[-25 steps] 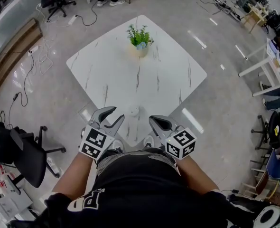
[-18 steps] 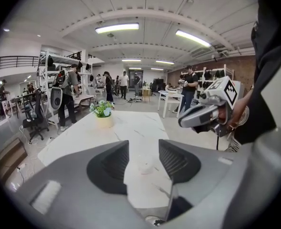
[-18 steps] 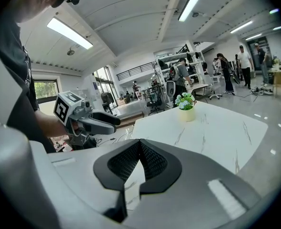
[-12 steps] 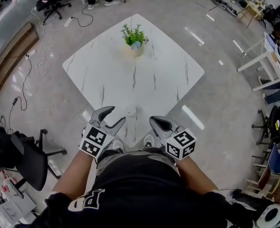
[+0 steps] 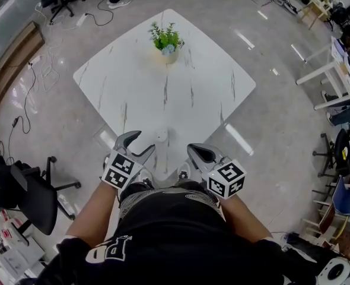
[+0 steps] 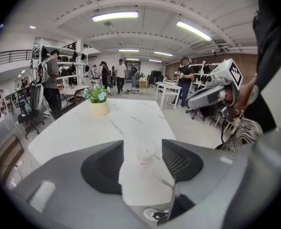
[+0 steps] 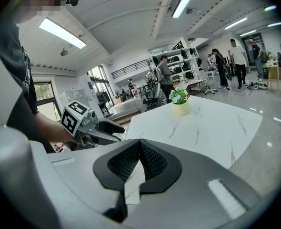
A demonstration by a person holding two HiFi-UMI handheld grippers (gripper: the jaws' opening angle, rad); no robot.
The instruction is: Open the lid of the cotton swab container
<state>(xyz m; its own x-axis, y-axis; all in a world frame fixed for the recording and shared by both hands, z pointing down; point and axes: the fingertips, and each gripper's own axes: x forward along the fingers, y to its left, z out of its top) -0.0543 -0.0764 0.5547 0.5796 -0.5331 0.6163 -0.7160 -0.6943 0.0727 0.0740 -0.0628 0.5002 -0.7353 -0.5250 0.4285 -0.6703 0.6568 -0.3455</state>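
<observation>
Approach step: left claw has just been opening, now wide and empty, lined up on the cotton swab container at the worktop's near corner, lower centre. Right claw closed tight, holding nothing. Next, probably: steady the container, then tackle the lid

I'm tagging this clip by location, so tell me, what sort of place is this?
Probably an open-plan lab or workshop office. There are black swivel office chairs, a tall white metal shelving rack, long fluorescent ceiling strip lights, and people standing among desks in the background.
</observation>
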